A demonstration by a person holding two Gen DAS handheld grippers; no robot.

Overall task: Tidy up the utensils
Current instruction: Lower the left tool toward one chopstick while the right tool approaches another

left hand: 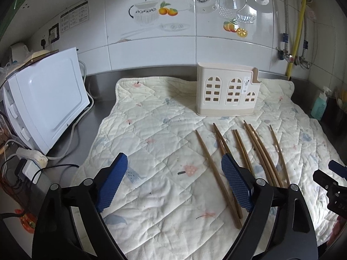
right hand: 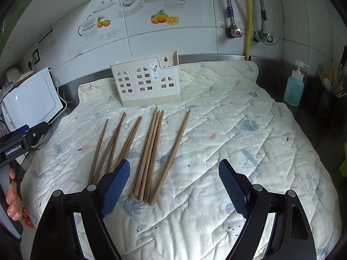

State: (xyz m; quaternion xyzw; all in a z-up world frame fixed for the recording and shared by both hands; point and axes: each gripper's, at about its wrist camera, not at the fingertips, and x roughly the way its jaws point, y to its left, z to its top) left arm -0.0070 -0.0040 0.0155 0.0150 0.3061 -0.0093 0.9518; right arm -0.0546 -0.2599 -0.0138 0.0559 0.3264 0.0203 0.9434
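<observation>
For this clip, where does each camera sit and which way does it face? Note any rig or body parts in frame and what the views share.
Left wrist: on the left gripper, angled down over the quilted mat toward the tiled wall; own open blue fingers, right gripper's tip at the right edge.
Right wrist: on the right gripper, same heading; own open fingers, left gripper and hand at the left edge.
Shared: chopsticks, cream utensil holder, white appliance.
</observation>
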